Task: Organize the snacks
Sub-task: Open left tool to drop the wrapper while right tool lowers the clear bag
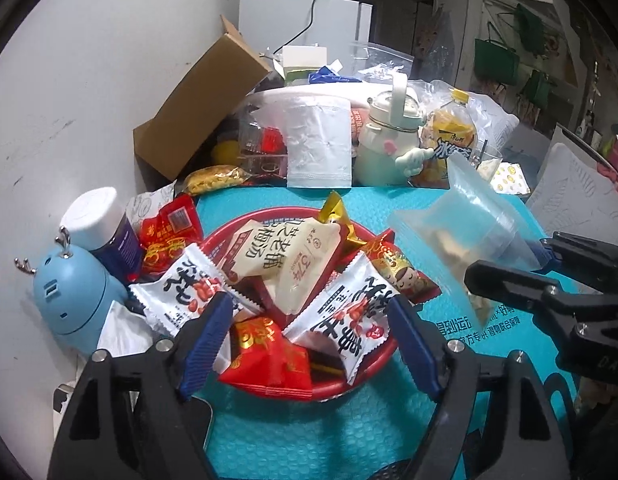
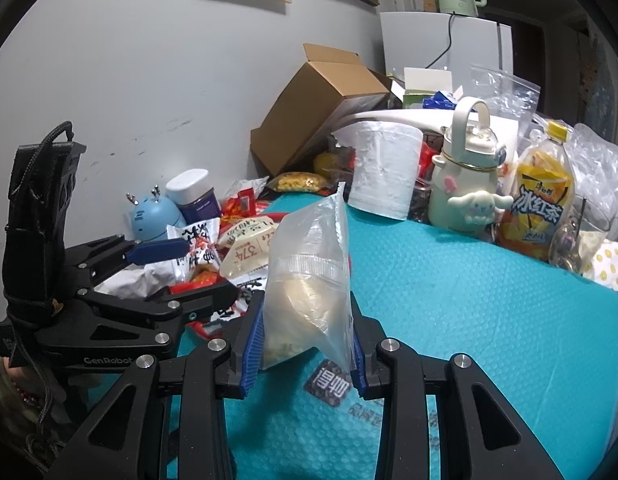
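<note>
while snack packets [image 1: 269, 256] fill the red basket [image 1: 373, 364], right gripper [image 2: 305, 356] pinches a zip bag [image 2: 309, 264]

Right gripper [image 2: 307, 354] jaws clamped on zip bag [image 2: 309, 276], teal mat [image 2: 469, 300], red basket [image 2: 207, 330] left

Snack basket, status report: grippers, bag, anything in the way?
Left gripper open over red basket. Right gripper shut on clear zip bag. Basket heaped with packets.
</note>
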{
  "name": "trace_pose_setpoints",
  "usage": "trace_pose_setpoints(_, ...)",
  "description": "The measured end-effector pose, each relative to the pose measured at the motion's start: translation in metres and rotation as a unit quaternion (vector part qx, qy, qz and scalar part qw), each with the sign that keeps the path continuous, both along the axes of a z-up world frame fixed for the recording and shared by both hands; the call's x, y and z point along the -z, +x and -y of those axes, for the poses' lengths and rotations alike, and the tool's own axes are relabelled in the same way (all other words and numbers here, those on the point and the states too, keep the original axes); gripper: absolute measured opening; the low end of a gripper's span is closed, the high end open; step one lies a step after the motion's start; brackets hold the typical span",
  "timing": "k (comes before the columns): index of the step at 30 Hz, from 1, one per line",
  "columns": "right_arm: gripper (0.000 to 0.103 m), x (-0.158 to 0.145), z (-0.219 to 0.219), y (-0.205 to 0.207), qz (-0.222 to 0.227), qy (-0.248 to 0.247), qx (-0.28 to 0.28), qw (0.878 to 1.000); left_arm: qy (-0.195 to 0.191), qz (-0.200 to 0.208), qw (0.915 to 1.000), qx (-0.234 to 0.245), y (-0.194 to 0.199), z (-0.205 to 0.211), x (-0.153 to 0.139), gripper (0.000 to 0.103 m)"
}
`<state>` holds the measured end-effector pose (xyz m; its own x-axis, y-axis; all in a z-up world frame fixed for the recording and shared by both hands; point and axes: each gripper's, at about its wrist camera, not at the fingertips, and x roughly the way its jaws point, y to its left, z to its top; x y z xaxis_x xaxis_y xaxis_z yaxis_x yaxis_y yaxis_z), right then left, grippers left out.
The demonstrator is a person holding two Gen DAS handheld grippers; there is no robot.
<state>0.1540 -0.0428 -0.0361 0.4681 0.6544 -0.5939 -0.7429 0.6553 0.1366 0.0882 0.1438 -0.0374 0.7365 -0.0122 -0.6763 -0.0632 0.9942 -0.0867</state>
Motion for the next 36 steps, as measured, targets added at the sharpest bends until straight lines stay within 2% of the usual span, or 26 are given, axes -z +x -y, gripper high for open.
trace_pose_setpoints(12,0.035,-0.011,-0.037,0.006,0.008,0.013,-0.039,0.999,-0.009,0.007,0.9993,-0.036,-0.008,-0.029,-0.012,0.079)
trace_pose_setpoints(19,0.035,-0.005,-0.064,0.013,0.004,0.003,-0.058,0.998,-0.015,-0.002,0.9982,-0.058,-0.007,-0.047,-0.009,0.079)
trace_pose_setpoints(28,0.037,0.008,-0.080,0.027,-0.010,-0.019,-0.057,0.998,-0.021,-0.017,0.9977,-0.062,0.000,-0.054,-0.001,0.079)
trace_pose_setpoints(30,0.040,0.009,-0.079,0.027,-0.008,-0.020,-0.053,0.998,-0.020,-0.018,0.9978,-0.060,0.001,-0.053,0.000,0.079)
trace_pose_setpoints(33,0.050,0.008,-0.076,0.028,-0.005,-0.019,-0.044,0.999,-0.023,-0.018,0.9979,-0.058,0.002,-0.053,0.001,0.079)
trace_pose_setpoints(36,0.051,0.008,-0.074,0.030,-0.007,-0.017,-0.042,0.999,-0.024,-0.021,0.9979,-0.056,0.003,-0.052,0.001,0.079)
